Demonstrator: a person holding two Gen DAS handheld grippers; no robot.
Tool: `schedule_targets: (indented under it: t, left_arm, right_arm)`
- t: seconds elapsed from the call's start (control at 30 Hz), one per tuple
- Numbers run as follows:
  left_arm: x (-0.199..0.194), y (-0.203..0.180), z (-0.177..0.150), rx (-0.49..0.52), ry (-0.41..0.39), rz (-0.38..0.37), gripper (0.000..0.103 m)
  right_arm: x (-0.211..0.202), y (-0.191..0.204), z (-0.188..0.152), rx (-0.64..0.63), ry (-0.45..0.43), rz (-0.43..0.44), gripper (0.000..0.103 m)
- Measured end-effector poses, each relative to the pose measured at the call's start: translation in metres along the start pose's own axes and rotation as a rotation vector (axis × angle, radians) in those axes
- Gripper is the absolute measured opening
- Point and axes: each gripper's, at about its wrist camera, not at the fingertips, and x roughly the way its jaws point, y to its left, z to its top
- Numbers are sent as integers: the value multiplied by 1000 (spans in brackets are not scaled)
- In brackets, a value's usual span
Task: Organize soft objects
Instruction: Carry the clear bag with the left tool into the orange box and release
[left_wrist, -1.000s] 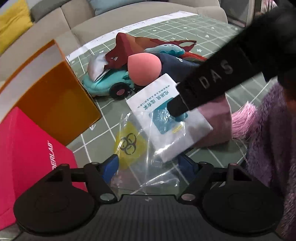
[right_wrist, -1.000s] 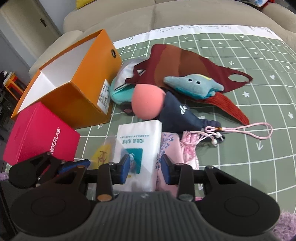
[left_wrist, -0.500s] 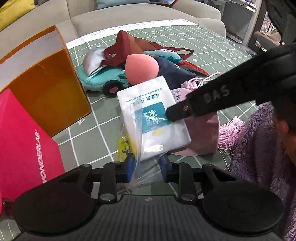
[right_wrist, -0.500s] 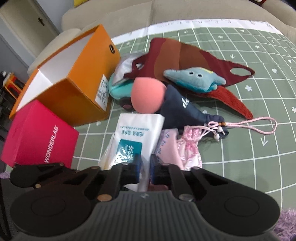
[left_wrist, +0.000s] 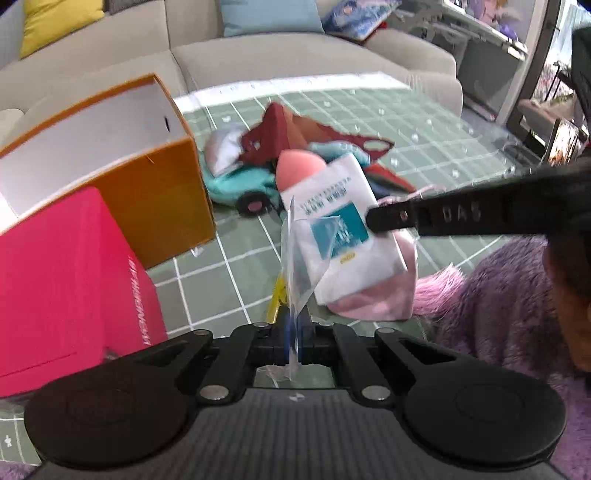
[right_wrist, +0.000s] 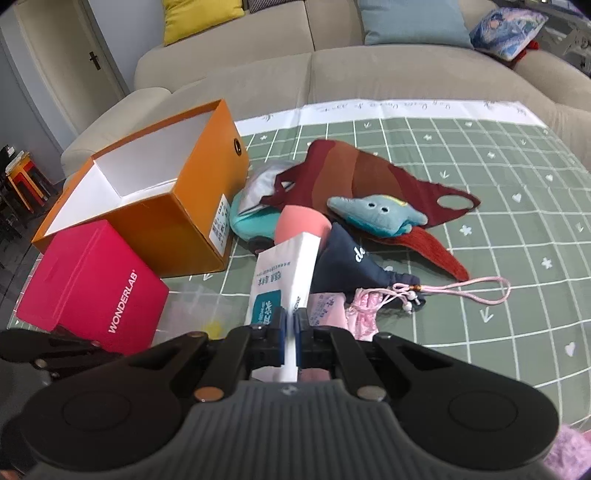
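Observation:
My left gripper (left_wrist: 294, 334) is shut on the edge of a clear plastic bag (left_wrist: 297, 266) with a yellow print, lifted off the mat. My right gripper (right_wrist: 290, 326) is shut on a white packet (right_wrist: 284, 273) with a teal label; the packet also shows in the left wrist view (left_wrist: 338, 236), held up by the right gripper's finger (left_wrist: 391, 218). Behind lie a pink sponge (right_wrist: 301, 225), a navy pouch (right_wrist: 351, 264), a pink drawstring pouch (right_wrist: 364, 310), a blue plush (right_wrist: 376, 214), a maroon cloth (right_wrist: 354, 170) and a teal toy car (right_wrist: 251, 221).
An open orange box (right_wrist: 162, 206) stands at the left with a pink WONDERLAB box (right_wrist: 92, 288) in front of it. The green grid mat (right_wrist: 498, 206) covers the table. A beige sofa (right_wrist: 332, 70) is behind. A purple fluffy sleeve (left_wrist: 498, 295) is at the right.
Both grippers have closed: the left on the plastic bag, the right on the white packet. Both items have been lifted off the mat and both cameras have risen.

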Motion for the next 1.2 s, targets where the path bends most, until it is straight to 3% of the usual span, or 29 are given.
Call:
schedule_targets:
  t: [0.4,0.67,0.93,1.2]
  left_arm:
    - [-74,12,5,-64,-134,-9,3]
    - [-118,30,8,-128,-237,7,3]
    - [-142,69,18,-179,-312,56,3]
    - [-151,116,35,-161,-331,133,3]
  right_arm:
    - [-53,19,-14,-19,-56,-28,1]
    - [-96,48,-13,-72,-133,2,1]
    - [-111,84,11,-145,-194,60,1]
    - [-98,133,60,-225,-222,160,1]
